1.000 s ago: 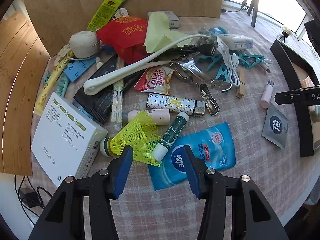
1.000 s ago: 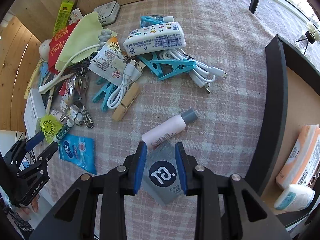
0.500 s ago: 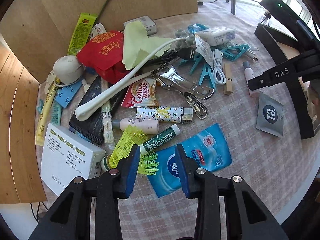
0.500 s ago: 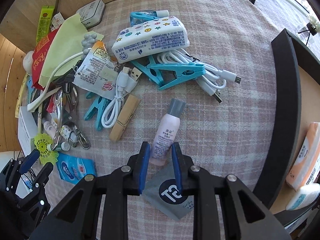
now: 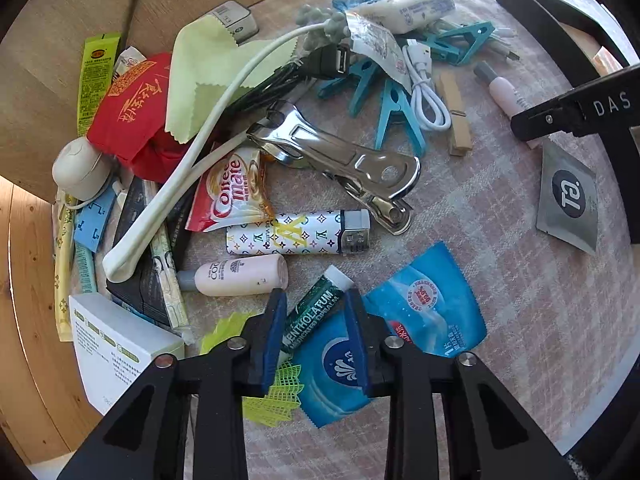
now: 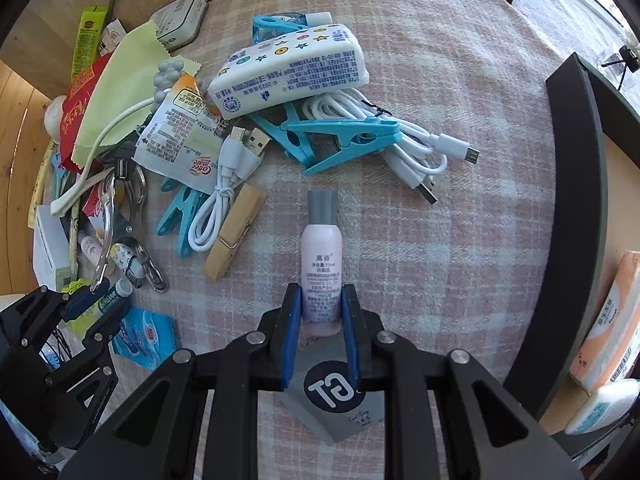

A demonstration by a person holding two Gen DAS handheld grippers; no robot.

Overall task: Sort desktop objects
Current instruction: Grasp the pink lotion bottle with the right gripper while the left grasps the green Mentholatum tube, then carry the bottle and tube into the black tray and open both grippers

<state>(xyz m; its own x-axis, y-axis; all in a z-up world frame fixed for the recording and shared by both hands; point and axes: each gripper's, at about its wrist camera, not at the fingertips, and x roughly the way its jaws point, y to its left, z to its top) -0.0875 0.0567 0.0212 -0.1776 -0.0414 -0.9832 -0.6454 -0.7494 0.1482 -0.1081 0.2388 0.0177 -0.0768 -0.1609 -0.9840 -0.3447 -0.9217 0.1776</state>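
A green lip balm tube [image 5: 316, 304] lies slantwise on a blue wipe packet [image 5: 424, 308]. My left gripper [image 5: 316, 300] points down over the tube. Its jaws are closing with the tube between the blue pads [image 5: 272, 336], and a thin gap still shows. A pink bottle with a grey cap [image 6: 322, 248] lies on the checked cloth, its base over a grey sachet [image 6: 334, 396]. My right gripper [image 6: 321, 294] is closing on the bottle's lower end, and both pads touch its sides. The left gripper [image 6: 86, 300] also shows in the right wrist view.
A heap fills the left and back: yellow shuttlecock [image 5: 276, 396], patterned lighter [image 5: 296, 234], second pink bottle [image 5: 240, 276], steel clip [image 5: 340, 156], blue pegs, white cables [image 6: 400, 152], tissue pack [image 6: 288, 72]. A black organiser's rim [image 6: 576, 200] curves along the right, with packets inside.
My left gripper slid from the shuttlecock to straddle the lip balm, and its jaws narrowed. My right gripper moved off the grey sachet onto the pink bottle, which turned in line with the fingers.
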